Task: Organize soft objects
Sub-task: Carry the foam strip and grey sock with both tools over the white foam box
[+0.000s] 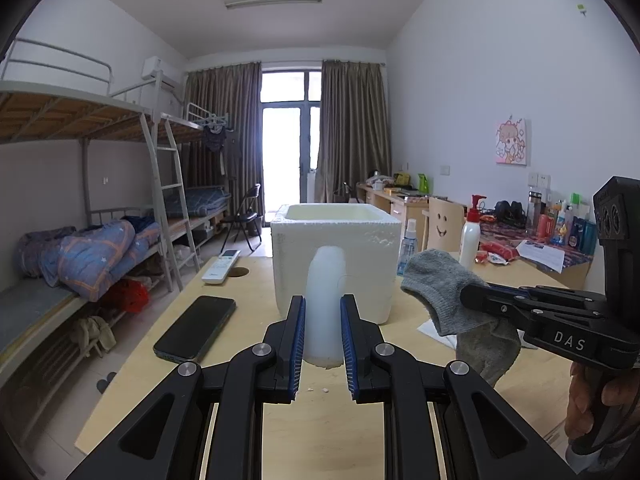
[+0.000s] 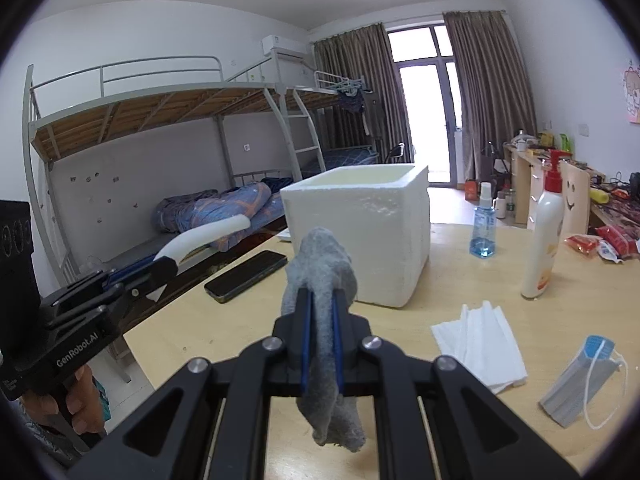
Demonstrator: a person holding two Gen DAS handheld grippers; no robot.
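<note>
Evidently both tools are loaded: the right tool (image 2: 320, 320) is clamped on a grey sock (image 2: 320, 276), the left tool (image 1: 323, 332) on a white foam tube (image 1: 325, 300). Straight ahead on the worktop (image 2: 440, 264) stands the open foam box (image 2: 360, 216), the sock nearer.

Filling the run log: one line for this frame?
left claw: shut on white foam piece | right claw: shut on grey sock | foam box: open, on table | both items airborne
</note>
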